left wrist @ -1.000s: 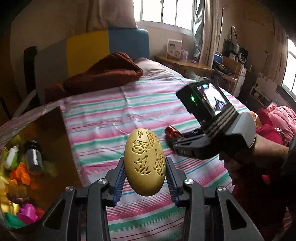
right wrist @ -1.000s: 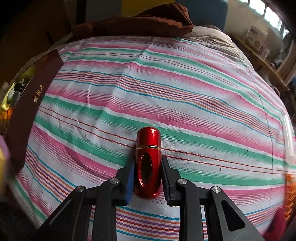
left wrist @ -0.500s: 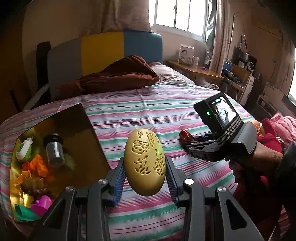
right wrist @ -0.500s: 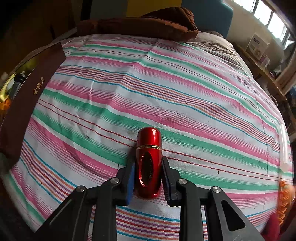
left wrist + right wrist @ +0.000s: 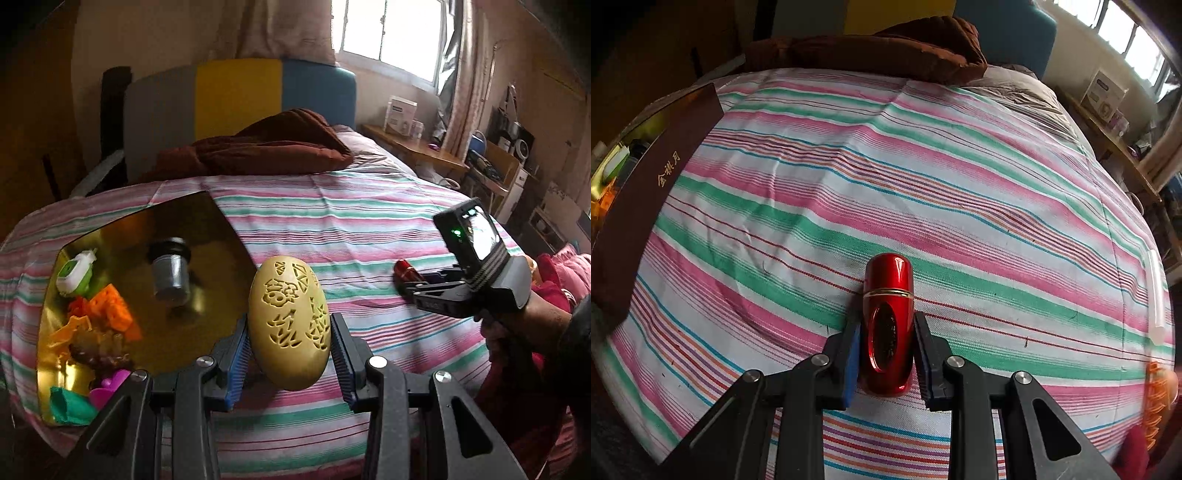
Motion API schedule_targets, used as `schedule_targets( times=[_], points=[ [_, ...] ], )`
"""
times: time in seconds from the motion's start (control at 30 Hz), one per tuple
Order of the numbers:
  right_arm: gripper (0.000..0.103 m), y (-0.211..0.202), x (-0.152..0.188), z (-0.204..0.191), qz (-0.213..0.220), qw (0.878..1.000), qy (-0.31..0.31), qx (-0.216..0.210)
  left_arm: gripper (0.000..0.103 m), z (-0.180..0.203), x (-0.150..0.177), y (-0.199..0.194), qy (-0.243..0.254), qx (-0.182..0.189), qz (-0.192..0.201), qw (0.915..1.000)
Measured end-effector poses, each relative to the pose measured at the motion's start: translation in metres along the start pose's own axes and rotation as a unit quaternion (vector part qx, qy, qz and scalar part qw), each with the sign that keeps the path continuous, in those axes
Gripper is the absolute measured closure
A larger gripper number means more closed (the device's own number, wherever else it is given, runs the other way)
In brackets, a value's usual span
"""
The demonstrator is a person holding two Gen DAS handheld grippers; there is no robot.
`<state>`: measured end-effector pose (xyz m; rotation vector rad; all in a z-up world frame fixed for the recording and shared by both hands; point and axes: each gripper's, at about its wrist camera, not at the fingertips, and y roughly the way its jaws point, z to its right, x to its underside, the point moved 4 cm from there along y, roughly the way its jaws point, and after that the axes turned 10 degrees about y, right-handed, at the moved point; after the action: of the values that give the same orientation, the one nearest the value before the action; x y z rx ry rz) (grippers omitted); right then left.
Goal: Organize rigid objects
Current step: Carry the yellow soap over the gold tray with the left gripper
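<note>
Currently both grippers loaded above the striped bed (image 5: pixel 369 229).
Gold box (image 5: pixel 207 229) sits left on the bed; left gripper (image 5: pixel 290 345) clamps the yellow egg (image 5: pixel 288 325) upright between its pads; right gripper (image 5: pixel 886 354) clamps the red tube (image 5: pixel 888 321) lengthwise.

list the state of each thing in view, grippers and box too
left gripper: shut on the yellow egg
yellow egg: held upright, clear of the bed
right gripper: shut on the red bottle
red bottle: gripped, cap pointing away, low over the striped bedspread
gold box: open, holding toys and a grey jar
grey jar: upright, capped
</note>
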<state>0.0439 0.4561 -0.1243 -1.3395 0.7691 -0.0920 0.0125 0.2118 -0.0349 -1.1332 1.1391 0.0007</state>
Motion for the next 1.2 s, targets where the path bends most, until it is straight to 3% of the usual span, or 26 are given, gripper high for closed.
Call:
schedule_targets(
  times=[0.4, 0.53, 0.67, 0.8, 0.93, 1.2],
  points=[
    [0.076, 0.004, -0.003, -0.007, 0.002, 1.000, 0.010, 0.015, 0.062, -0.049, 0.013, -0.010, -0.045, -0.034, -0.008, 0.9984],
    [0.076, 0.004, -0.003, -0.009, 0.003, 1.000, 0.011, 0.022, 0.062, -0.085, 0.024, -0.017, -0.081, -0.058, -0.011, 0.9949],
    [0.076, 0.004, -0.003, -0.010, 0.003, 1.000, 0.010, 0.024, 0.062, -0.136, 0.039, -0.029, -0.143, -0.080, -0.014, 0.9863],
    [0.076, 0.005, -0.003, -0.010, 0.003, 0.999, 0.019, 0.036, 0.062, -0.166, 0.058, -0.032, -0.195, -0.072, -0.024, 0.9779],
    [0.076, 0.005, -0.004, -0.011, 0.004, 0.999, 0.015, 0.038, 0.062, -0.173, 0.070, -0.028, -0.228, -0.033, -0.032, 0.9726],
    [0.076, 0.005, -0.003, -0.012, 0.004, 0.999, 0.014, 0.040, 0.062, -0.161, 0.044, 0.003, -0.256, 0.038, -0.027, 0.9654]
  ],
)
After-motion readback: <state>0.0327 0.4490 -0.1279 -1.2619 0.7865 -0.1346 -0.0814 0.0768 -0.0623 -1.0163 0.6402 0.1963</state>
